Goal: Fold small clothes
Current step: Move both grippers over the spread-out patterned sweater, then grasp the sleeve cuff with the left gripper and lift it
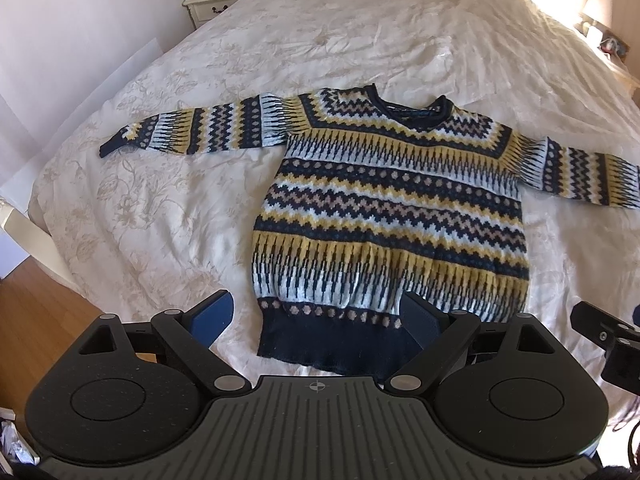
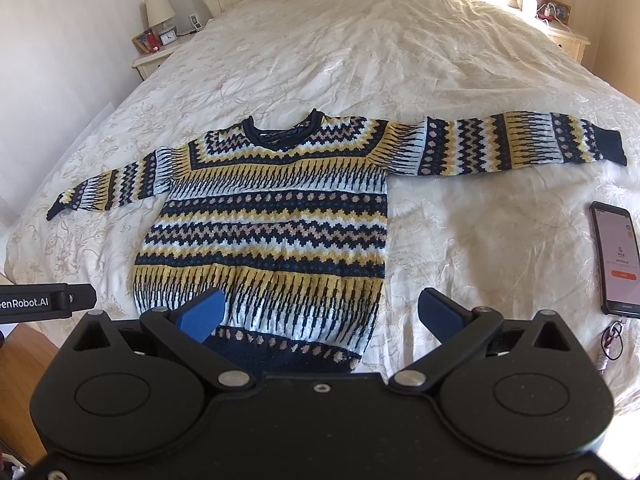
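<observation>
A small knitted sweater (image 1: 392,200) in navy, yellow and white zigzag bands lies flat on the bed, face up, both sleeves spread out sideways, collar away from me. It also shows in the right wrist view (image 2: 272,220). My left gripper (image 1: 320,316) is open, its blue fingers (image 1: 214,314) straddling the left part of the navy hem, above it. My right gripper (image 2: 320,316) is open, its fingers (image 2: 204,314) straddling the right corner of the hem. Neither holds anything.
The bed (image 1: 360,40) has a cream embroidered cover. A phone (image 2: 614,258) with its screen lit lies on the bed right of the sweater. Nightstands (image 1: 212,0) with lamps stand at both sides of the headboard. Wooden floor (image 1: 32,332) shows lower left.
</observation>
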A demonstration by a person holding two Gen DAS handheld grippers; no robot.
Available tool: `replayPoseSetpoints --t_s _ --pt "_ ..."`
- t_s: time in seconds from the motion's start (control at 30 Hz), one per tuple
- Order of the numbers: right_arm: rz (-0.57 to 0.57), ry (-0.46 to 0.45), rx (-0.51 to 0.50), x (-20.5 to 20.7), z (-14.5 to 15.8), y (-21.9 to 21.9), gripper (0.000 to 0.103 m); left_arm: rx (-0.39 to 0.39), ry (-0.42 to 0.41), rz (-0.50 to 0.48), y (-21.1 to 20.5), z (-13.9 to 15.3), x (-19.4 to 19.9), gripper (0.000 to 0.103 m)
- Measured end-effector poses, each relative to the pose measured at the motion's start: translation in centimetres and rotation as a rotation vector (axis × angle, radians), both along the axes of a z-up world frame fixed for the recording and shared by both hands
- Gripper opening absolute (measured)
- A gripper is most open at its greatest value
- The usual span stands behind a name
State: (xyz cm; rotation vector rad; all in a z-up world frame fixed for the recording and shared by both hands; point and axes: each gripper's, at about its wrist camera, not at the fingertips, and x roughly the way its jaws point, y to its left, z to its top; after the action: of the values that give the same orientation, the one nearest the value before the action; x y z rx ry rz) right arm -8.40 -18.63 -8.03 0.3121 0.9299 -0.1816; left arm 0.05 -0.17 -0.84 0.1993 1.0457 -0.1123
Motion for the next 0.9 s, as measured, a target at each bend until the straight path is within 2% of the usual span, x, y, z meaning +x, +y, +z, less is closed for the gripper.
replayPoseSetpoints --t_s 0.2,0.3,0.4,0.63,0.77,0.9 --pt "0.003 -0.017 0.044 1.3 -0.6 -0.2 0.102 -0.072 0.025 0.025 0.7 -0.5 2.0 0.090" --pt "0.009 -0.035 0.095 2.6 -1.2 -0.5 0.102 -0.060 0.067 0.023 1.3 -1.3 3.6 0.090" --pt "0.007 -0.040 0.136 4.3 -1.9 -0.3 0.102 -0.082 0.079 0.005 2.1 -2.3 5.7 0.090" --pt "0.004 -0.020 0.151 9.5 -3.2 1.6 0.102 -0.260 0.136 0.004 7.0 -5.8 12.5 0.090" --pt "0.020 -0.021 0.132 12.9 -3.3 3.4 0.102 -0.309 0.161 0.085 11.0 -8.5 16.9 0.090" --pt "0.040 -0.023 0.107 15.8 -3.2 5.4 0.102 -0.365 0.132 0.175 15.4 -10.5 21.2 0.090"
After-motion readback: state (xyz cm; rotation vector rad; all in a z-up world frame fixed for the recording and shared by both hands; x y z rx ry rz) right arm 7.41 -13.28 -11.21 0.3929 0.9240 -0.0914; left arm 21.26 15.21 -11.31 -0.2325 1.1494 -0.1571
